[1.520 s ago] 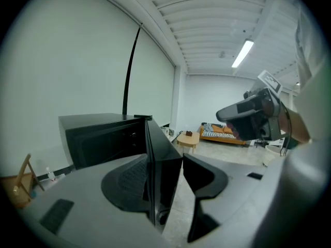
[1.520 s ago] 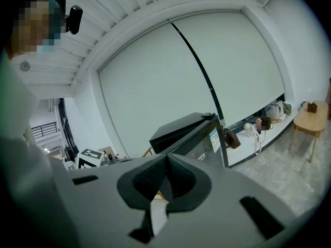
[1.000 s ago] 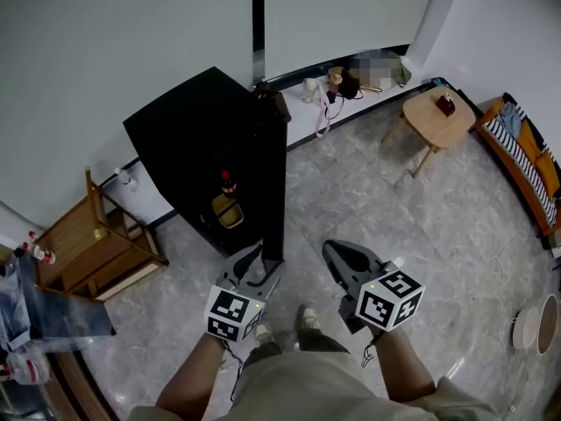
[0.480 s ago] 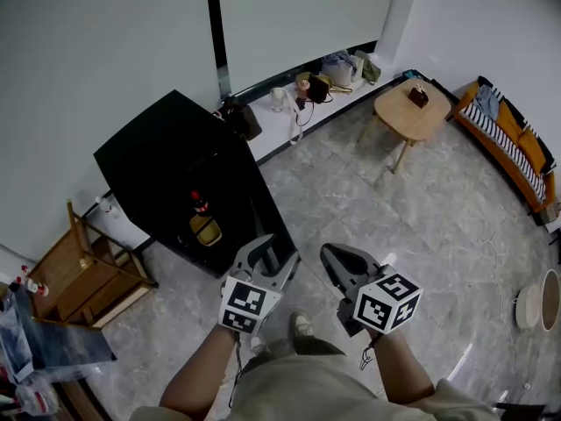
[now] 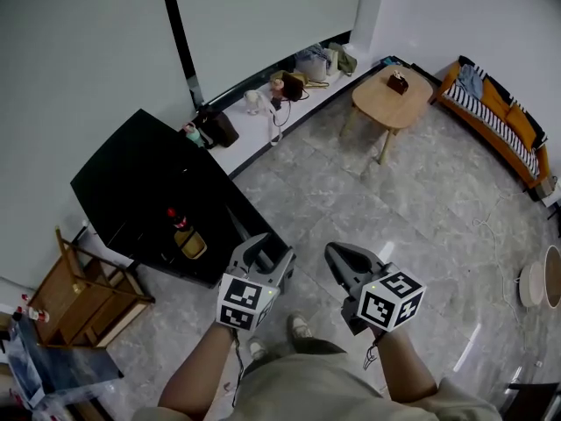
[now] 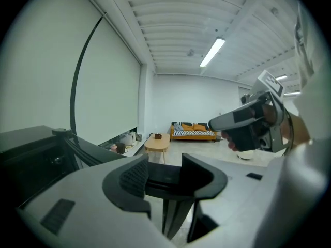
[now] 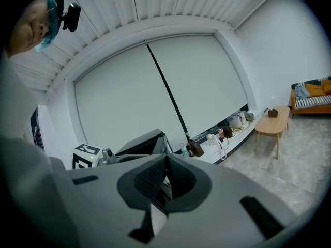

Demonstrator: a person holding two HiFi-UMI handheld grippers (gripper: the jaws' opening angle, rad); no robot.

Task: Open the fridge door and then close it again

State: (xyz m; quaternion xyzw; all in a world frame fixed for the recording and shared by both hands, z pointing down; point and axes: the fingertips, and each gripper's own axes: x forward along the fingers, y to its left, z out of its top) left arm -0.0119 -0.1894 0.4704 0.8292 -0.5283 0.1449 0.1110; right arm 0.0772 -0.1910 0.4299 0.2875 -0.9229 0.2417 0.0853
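Fridge (image 5: 131,178), black and boxy, stands at the left edge of the floor (image 5: 421,209) against the pale wall. Its door (image 5: 237,213) is swung out toward the person, so a red-capped bottle (image 5: 174,217) and a yellow item (image 5: 192,245) show inside. The opening half of the task therefore looks done, and closing seems to be the step in hand. The left gripper (image 5: 266,254) hangs just beside the door's free edge. Its jaws stand apart, and its own view shows only floor and a dark strip low in the gap, with nothing pressed by the pads. The right gripper (image 5: 337,257) is clenched on nothing, out over bare floor and well apart from the fridge. The next move probably calls for the left gripper to meet the door's outer face or edge and push it round until it seats, while the right keeps clear of the swing. Compared with a second ago, the head view has swung. The fridge now sits further left and lower in it, and more of the right side of the room shows, with the wooden table (image 5: 392,102) and the striped sofa (image 5: 491,117) in fuller view. Both grippers hold much the same spots in that view, and the door is open as before.
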